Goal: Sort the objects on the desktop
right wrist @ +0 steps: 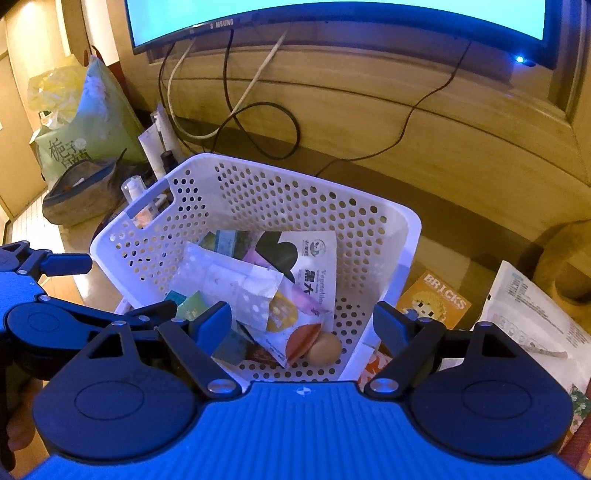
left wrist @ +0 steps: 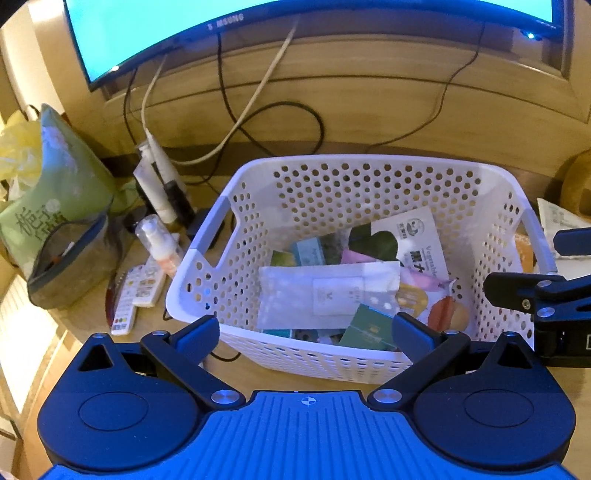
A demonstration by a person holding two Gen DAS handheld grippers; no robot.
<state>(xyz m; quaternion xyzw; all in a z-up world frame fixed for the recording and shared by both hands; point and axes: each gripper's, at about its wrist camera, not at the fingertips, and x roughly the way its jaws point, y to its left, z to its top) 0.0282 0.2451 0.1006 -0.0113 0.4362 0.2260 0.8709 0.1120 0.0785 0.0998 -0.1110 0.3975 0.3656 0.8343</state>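
A white perforated basket (left wrist: 207, 295) (right wrist: 406, 229) stands on the wooden desk and holds several packets, small boxes and a white pouch (left wrist: 328, 291) (right wrist: 229, 284). A brown egg-like ball (right wrist: 325, 349) lies in its near corner. My left gripper (left wrist: 308, 334) is open and empty, just above the basket's near rim. My right gripper (right wrist: 303, 325) is open and empty over the basket's near right corner. The right gripper shows at the right edge of the left wrist view (left wrist: 535, 291); the left gripper shows at the left of the right wrist view (right wrist: 48, 288).
Left of the basket: a green bag (left wrist: 55, 192), a grey pouch (left wrist: 70, 258), remotes (left wrist: 136, 291), a small bottle (left wrist: 159, 240), tubes (left wrist: 155, 184). Right of it: an orange BRICKS booklet (right wrist: 436, 299) and a white packet (right wrist: 532, 314). A Samsung monitor (left wrist: 221, 22) and cables (left wrist: 273, 125) stand behind.
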